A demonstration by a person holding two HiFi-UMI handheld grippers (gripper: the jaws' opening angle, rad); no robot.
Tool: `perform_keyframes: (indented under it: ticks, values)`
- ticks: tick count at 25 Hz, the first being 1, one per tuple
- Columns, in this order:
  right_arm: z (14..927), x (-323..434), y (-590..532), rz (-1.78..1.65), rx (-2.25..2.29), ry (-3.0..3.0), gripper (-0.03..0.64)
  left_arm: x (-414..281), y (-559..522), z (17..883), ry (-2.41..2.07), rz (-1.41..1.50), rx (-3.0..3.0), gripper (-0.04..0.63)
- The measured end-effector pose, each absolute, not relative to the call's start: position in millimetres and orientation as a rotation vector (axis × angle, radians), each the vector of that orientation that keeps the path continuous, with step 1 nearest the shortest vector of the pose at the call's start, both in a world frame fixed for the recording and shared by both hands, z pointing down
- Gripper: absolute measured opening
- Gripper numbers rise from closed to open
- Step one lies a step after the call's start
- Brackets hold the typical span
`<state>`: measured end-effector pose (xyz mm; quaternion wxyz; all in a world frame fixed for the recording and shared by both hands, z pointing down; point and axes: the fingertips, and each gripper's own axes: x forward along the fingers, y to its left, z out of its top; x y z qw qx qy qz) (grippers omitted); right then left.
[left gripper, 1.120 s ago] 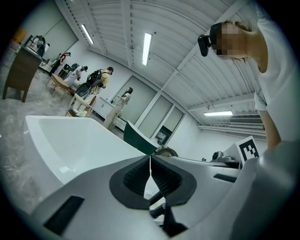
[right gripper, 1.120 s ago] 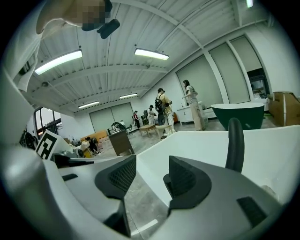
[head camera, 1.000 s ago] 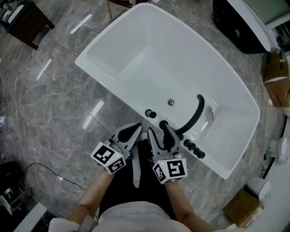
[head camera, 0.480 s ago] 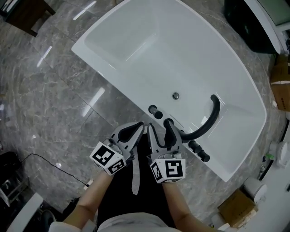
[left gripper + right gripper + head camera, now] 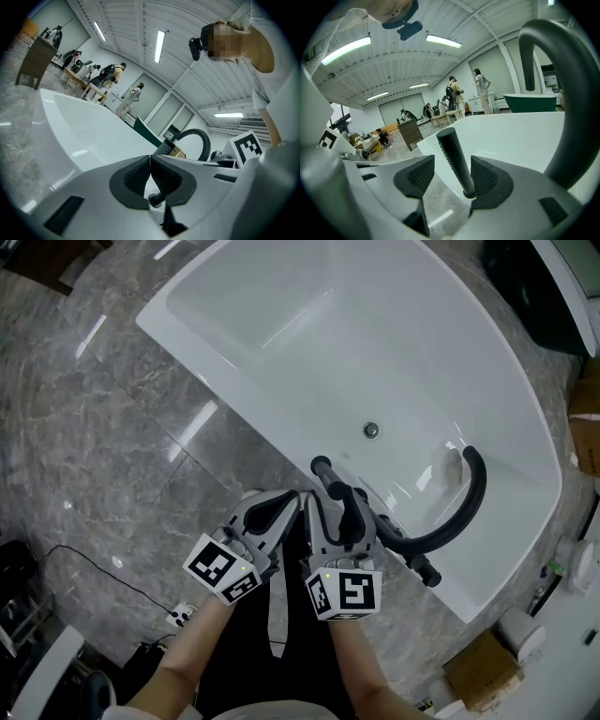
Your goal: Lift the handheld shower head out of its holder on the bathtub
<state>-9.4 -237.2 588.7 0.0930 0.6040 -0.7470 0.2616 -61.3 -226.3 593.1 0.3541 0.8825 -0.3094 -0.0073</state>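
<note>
Shower head [image 5: 451, 150] on the bathtub [image 5: 511, 131] rim — between the right claw's [image 5: 451, 175] jaws, spout [image 5: 577, 93] rightward.

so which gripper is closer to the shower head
Right. The right gripper has the shower head between its jaws, which have just been opening; the left gripper, shut, is off to its left.

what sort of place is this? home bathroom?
Likely a big hall, maybe a showroom or lab. White bathtub free-standing on stone floor, a green tub beyond, people at tables under strip lights.
</note>
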Motion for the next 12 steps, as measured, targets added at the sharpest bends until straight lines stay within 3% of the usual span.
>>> perform_keyframes:
  ticks: [12]
  values:
    - [639,-5,-258,0.783,1.818,-2.154,0.225,-65,-237,649,-0.804,0.052,2.26,0.012]
